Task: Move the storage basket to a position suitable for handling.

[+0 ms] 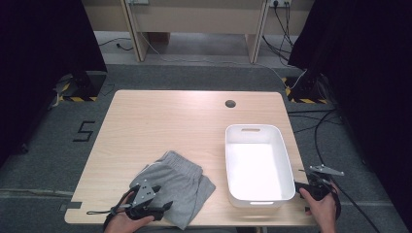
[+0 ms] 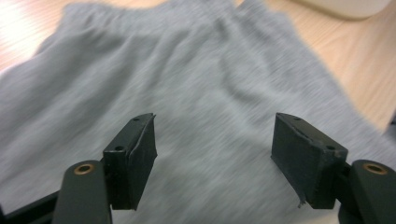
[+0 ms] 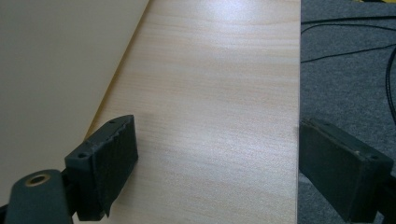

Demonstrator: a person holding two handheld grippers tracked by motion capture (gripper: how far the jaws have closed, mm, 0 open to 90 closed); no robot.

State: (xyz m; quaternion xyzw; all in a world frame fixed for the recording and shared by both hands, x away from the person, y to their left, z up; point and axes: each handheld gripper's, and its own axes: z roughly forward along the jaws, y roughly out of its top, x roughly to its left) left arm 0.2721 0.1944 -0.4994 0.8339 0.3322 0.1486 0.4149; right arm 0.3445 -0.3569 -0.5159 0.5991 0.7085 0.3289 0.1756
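A crumpled grey garment with an elastic waistband (image 1: 179, 180) lies on the wooden table near its front edge. My left gripper (image 1: 162, 197) hovers at the garment's near left corner, held by a hand. In the left gripper view the grey garment (image 2: 196, 74) spreads out beyond the left gripper (image 2: 215, 128), whose jaws stand open with no cloth between the pads. My right gripper (image 1: 309, 183) sits at the front right, beside the white bin (image 1: 228, 160). The right gripper (image 3: 217, 126) is open over bare tabletop, between the bin's wall (image 3: 56, 70) and the table's right edge.
The white bin has nothing in it and stands on the table's right half. A round cable hole (image 1: 230, 103) is near the table's far edge. Cables (image 1: 320, 131) run over the grey floor to the right. A corner of the bin (image 2: 345, 7) shows beyond the garment.
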